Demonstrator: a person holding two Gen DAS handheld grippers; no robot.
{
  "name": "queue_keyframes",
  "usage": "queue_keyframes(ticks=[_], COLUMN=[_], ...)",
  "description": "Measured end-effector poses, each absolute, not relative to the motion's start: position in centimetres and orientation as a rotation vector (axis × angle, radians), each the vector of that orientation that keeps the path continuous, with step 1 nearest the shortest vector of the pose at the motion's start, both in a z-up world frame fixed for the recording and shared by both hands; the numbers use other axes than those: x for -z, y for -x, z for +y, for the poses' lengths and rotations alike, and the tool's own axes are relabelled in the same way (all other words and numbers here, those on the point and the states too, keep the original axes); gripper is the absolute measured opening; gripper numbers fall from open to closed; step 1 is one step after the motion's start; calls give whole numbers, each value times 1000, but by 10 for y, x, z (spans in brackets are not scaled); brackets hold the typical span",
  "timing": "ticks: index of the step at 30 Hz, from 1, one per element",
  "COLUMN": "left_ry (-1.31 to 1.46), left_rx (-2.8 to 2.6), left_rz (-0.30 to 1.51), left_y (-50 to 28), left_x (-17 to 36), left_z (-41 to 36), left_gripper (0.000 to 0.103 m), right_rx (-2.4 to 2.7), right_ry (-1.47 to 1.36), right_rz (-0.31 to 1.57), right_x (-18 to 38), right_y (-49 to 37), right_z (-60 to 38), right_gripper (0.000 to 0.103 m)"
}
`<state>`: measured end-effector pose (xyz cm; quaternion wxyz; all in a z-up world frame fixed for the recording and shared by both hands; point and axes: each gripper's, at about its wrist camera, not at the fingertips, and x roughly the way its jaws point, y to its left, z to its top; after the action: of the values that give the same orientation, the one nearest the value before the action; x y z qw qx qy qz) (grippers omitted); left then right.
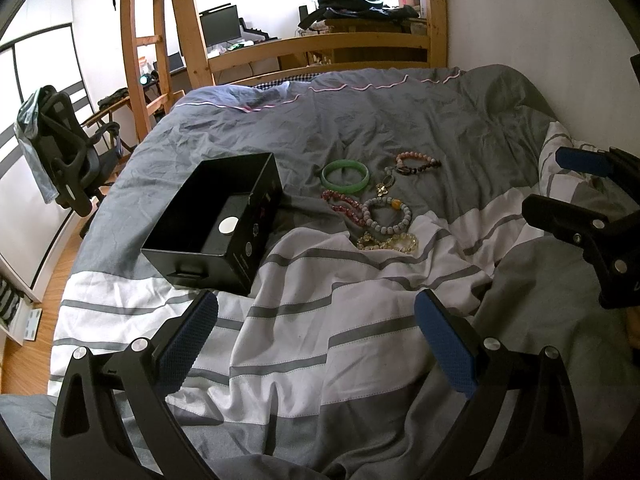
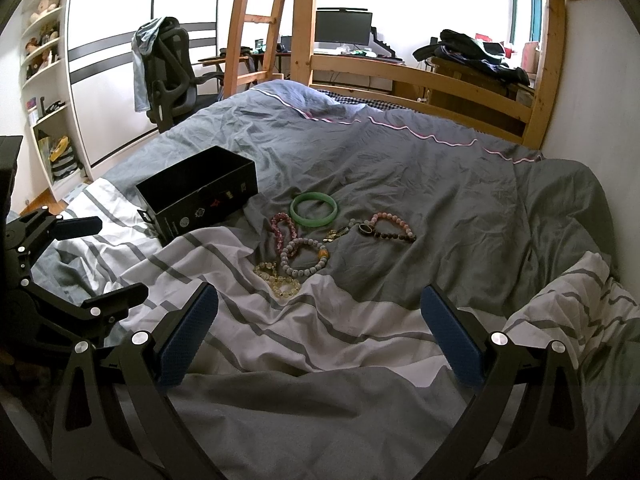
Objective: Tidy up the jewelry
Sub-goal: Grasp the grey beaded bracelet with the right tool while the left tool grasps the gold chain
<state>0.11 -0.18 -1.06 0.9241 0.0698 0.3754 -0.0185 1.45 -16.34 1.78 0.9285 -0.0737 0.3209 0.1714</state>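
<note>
An open black box [image 1: 216, 224] [image 2: 198, 196] sits on the bed. To its right lie a green bangle [image 1: 345, 176] [image 2: 314, 208], a red bead bracelet [image 1: 346, 206] [image 2: 283, 229], a grey bead bracelet [image 1: 387, 213] [image 2: 305, 257], a yellow crystal bracelet [image 1: 388, 242] [image 2: 278, 278] and a pink and dark bead bracelet [image 1: 418, 163] [image 2: 390, 229]. My left gripper [image 1: 316, 340] [image 2: 96, 256] is open and empty, nearer than the box. My right gripper [image 2: 320, 332] [image 1: 560, 184] is open and empty, nearer than the jewelry.
The bed has a rumpled grey and white striped duvet [image 1: 320, 320] [image 2: 360, 360]. A wooden bed frame and ladder [image 1: 160, 40] stand beyond it. An office chair [image 2: 172, 72] is at the left. A wall [image 2: 592, 80] runs along the right.
</note>
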Motion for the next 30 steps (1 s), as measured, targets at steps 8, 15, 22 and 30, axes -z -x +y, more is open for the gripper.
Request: queue_keyframes(ticks=[8, 15, 22, 30], left_ry=[-142, -170, -159, -125], left_rx=[58, 108, 183, 227], left_rz=[763, 796, 877, 945], left_y=[-11, -38, -73, -114], left_x=[16, 32, 56, 85], left_z=[-8, -25, -38, -42], left_gripper=[97, 94, 72, 53], right_rx=[-356, -404, -524, -548], right_ry=[72, -23, -43, -51], right_rz=[726, 830, 910, 981], right_x=[-3, 12, 31, 56], right_y=[-33, -69, -111, -175], right_z=[-170, -174, -155, -137], right_gripper=[100, 66, 41, 32])
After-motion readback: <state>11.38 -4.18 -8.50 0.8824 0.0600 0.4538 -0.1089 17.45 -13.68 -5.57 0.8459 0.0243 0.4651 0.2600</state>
